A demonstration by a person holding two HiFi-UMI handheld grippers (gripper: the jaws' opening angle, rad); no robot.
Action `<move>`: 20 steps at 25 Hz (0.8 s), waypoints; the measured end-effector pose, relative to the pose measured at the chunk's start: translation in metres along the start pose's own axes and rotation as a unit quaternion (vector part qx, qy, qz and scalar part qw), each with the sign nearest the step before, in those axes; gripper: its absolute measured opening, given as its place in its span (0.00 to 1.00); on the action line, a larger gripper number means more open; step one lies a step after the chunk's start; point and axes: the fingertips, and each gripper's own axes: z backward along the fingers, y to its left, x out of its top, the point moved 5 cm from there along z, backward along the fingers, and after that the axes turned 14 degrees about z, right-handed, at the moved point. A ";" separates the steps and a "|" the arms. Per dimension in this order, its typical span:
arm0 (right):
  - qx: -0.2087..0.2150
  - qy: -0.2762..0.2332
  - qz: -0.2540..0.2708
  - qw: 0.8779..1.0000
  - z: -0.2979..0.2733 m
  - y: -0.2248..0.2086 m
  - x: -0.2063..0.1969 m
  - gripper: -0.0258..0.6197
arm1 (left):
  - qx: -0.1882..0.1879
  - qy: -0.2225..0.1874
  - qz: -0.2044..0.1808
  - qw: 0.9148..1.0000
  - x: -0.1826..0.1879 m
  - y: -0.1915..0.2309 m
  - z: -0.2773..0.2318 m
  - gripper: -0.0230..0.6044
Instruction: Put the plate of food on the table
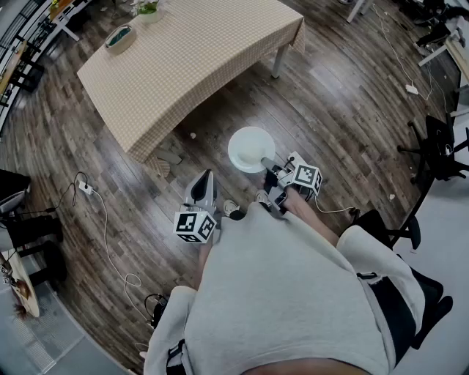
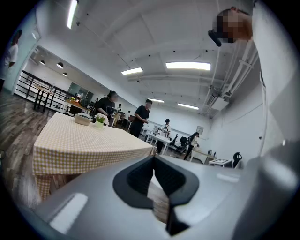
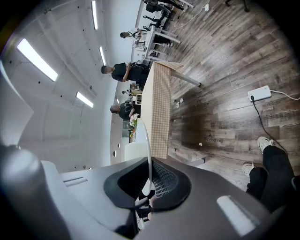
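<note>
My right gripper (image 1: 266, 165) is shut on the near rim of a white plate (image 1: 250, 149), held level above the wooden floor in front of me. In the right gripper view the plate (image 3: 148, 150) shows edge-on, rising from between the gripper's (image 3: 147, 186) pads. I cannot make out any food on it. The table (image 1: 190, 62) with a beige checked cloth stands ahead and to the left; the plate is short of its near corner. My left gripper (image 1: 207, 177) is shut and holds nothing, beside my body and pointing toward the table (image 2: 84, 140).
A bowl (image 1: 119, 38) and a small flower pot (image 1: 149, 10) sit at the table's far end. A power strip (image 1: 86, 188) with cable lies on the floor at left. Office chairs (image 1: 440, 146) stand at right. People (image 2: 142, 117) stand beyond the table.
</note>
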 end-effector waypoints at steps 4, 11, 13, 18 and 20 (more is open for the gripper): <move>0.007 0.000 0.009 1.000 -0.005 0.004 0.007 0.05 | -0.001 -0.004 -0.005 1.000 0.004 -0.001 -0.006 0.05; 0.016 -0.001 0.025 1.000 -0.005 0.007 0.019 0.05 | 0.003 -0.005 -0.007 1.000 0.001 -0.006 -0.012 0.05; 0.018 0.001 0.032 0.999 -0.005 0.007 0.025 0.05 | 0.003 -0.005 -0.007 1.000 0.001 -0.009 -0.016 0.05; 0.023 -0.001 0.024 0.999 -0.002 0.003 0.039 0.05 | 0.007 -0.004 -0.009 1.000 -0.004 -0.019 -0.027 0.05; 0.023 0.000 0.021 1.000 -0.002 0.000 0.045 0.05 | 0.009 -0.003 -0.008 1.000 -0.006 -0.021 -0.033 0.05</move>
